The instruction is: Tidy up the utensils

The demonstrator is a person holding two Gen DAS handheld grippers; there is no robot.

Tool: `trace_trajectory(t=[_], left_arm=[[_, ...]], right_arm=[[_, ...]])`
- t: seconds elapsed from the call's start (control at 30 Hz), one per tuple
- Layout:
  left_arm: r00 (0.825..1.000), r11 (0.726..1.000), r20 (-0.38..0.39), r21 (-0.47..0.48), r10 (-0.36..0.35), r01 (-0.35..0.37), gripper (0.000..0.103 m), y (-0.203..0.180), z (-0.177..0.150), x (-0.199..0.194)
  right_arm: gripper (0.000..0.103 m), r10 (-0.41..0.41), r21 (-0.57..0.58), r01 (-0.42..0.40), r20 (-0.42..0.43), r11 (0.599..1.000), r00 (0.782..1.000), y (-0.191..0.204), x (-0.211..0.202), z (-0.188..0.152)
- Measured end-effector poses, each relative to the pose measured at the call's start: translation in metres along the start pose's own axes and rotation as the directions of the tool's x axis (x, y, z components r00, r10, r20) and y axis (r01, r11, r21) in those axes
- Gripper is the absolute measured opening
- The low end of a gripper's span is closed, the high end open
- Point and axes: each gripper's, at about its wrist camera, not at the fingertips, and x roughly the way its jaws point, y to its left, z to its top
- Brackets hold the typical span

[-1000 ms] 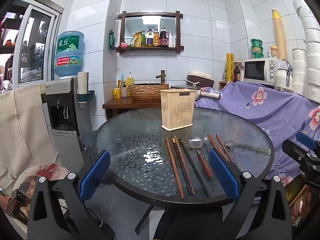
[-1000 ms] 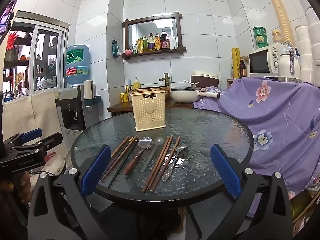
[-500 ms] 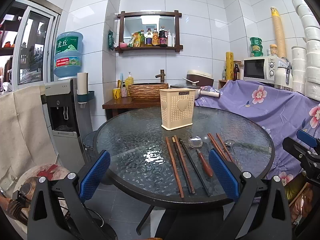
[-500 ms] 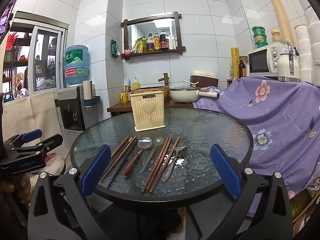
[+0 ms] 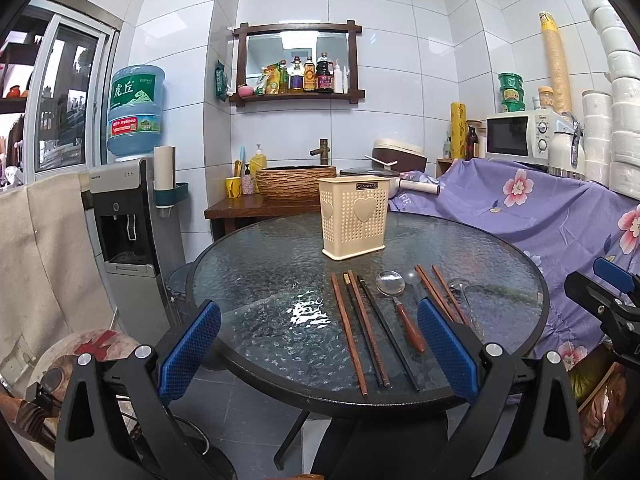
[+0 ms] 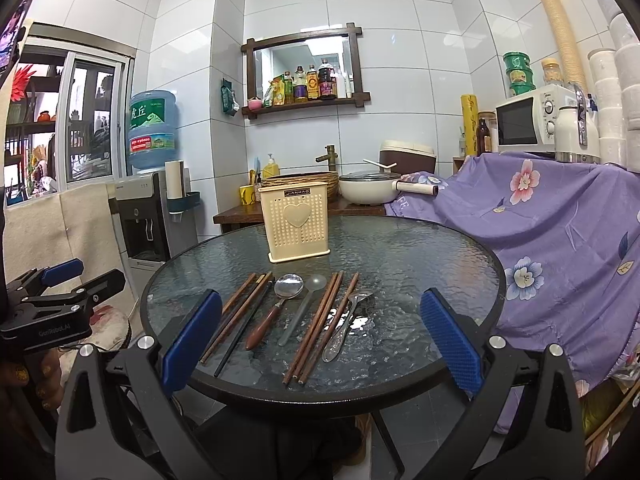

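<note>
A cream perforated utensil holder stands upright on the round glass table. In front of it lie several brown chopsticks, a black chopstick, a wooden-handled steel spoon, a translucent grey spoon and a steel spoon. My left gripper is open and empty, held before the table's near edge. My right gripper is open and empty, also before the near edge.
A water dispenser stands left of the table. A purple flowered cloth covers furniture to the right. A wooden counter with a woven basin and a white pot is behind.
Both views have barely shifted. Both grippers stay open and the utensils have not moved.
</note>
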Motion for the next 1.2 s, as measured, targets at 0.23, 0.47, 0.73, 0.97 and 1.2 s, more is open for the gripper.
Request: trace_trajectory(t=[0.23,0.47,0.73,0.97,1.2], left_arm=[[1.000,1.000,-0.003,0.002,0.001,-0.001,0.097,-0.0006,-0.0006,0.0000],[1.000,1.000,-0.006,0.003,-0.002,0.002,0.097,-0.0004,-0.0019,-0.0012],[1.000,1.000,-0.008,0.004,-0.003,0.003,0.097,0.0005,-0.0029,-0.0020],[1.000,1.000,-0.010,0.003,-0.003,0.003,0.097,0.0004,-0.0030,-0.0005],[1.000,1.000,-0.010,0.003,-0.003,0.003,0.097,0.0002,-0.0031,-0.0005]], right_arm=[[0.098,0.000,0.001,0.000,-0.002,1.000,1.000,0.0011,-0.0008,-0.0035],[0.098,-0.001,0.001,0.001,-0.004,1.000,1.000,0.0018,-0.0008,-0.0032],[0.098,0.000,0.001,0.000,-0.007,1.000,1.000,0.0015,-0.0002,-0.0048],[0.098,0.000,0.001,0.000,-0.007,1.000,1.000,0.0015,0.0001,-0.0054],[0.098,0.000,0.001,0.000,-0.008,1.000,1.000,0.0016,0.0004,-0.0048]])
